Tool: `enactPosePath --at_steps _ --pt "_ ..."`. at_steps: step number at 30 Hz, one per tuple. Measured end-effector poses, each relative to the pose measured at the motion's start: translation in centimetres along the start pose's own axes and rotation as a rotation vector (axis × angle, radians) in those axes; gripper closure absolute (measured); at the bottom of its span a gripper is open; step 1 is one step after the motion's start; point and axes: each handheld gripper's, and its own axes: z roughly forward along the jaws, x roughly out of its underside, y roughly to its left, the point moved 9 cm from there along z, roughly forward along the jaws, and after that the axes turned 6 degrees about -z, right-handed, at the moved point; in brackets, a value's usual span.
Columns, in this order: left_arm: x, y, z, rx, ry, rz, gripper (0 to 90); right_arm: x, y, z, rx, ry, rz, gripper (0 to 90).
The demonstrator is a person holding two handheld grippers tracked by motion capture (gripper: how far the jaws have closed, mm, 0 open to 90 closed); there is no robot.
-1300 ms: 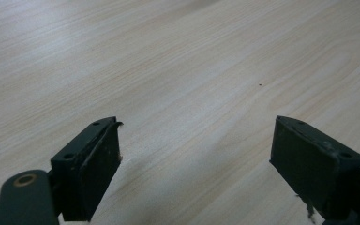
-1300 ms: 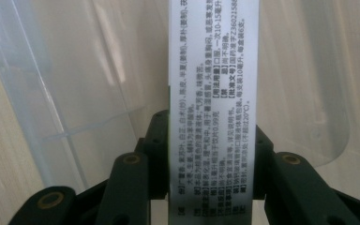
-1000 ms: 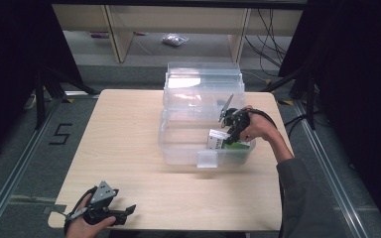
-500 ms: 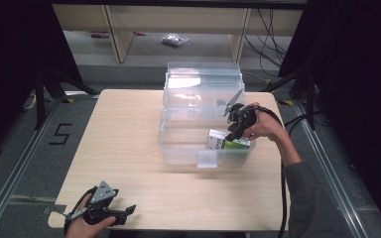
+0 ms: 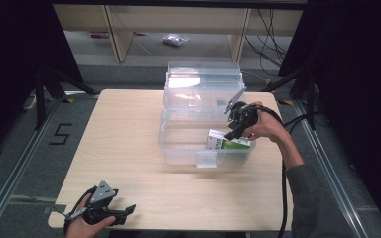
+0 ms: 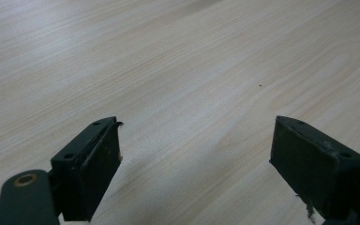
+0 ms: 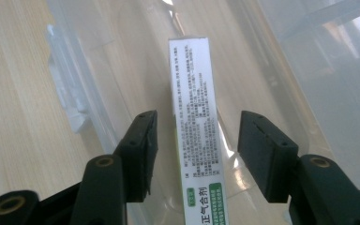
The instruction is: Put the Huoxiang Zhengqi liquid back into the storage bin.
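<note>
A white and green printed carton (image 5: 228, 142) (image 7: 197, 126) lies in the right part of a clear plastic bin (image 5: 178, 144) at mid table. My right gripper (image 5: 231, 133) (image 7: 198, 154) hovers just above the carton. Its jaws have just been opening; the carton runs between them with a gap on each side, and the pads do not press it. My left gripper (image 5: 128, 212) (image 6: 197, 164) rests near the table's front left corner, jaws wide apart over bare wood, nothing between them.
The bin's clear hinged lid (image 5: 203, 84) stands open behind it, toward the far edge. A front latch tab (image 5: 207, 158) sticks out of the bin. The light wooden table (image 5: 119, 139) has black frame posts and a cable around it. Shelves stand beyond.
The right gripper has risen slightly above the bin and its jaws have spread off the carton, which stays lying in the bin. The left gripper has not moved.
</note>
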Motion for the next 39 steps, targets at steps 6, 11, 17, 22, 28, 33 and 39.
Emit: enactPosePath --at_steps 6,11,17,22,28,33,39 --pt "0.0 0.0 0.0 0.000 0.000 -0.001 15.6 -0.1 0.0 -0.7 0.017 -0.027 0.029 45.1" --pt "0.0 -0.1 0.0 0.008 0.002 -0.001 15.6 -0.1 0.2 -1.1 0.015 -0.041 0.052 42.7" --pt "0.0 -0.1 0.0 0.009 0.000 -0.005 15.6 0.0 0.4 -1.4 0.017 -0.082 0.096 38.1" --pt "0.0 -0.1 0.0 0.006 0.000 -0.003 15.7 0.1 0.5 -1.7 0.035 -0.100 0.126 34.8" --pt "-0.1 -0.2 0.1 0.011 -0.011 -0.015 15.6 -0.1 0.4 -2.2 0.060 -0.126 0.145 29.7" --pt "0.0 -0.1 0.0 0.006 -0.004 -0.006 15.7 -0.2 0.9 -2.5 0.073 -0.150 0.204 25.5" --pt "0.0 -0.1 0.0 0.005 -0.002 -0.004 15.6 -0.1 1.4 -2.9 0.083 -0.192 0.204 22.3"
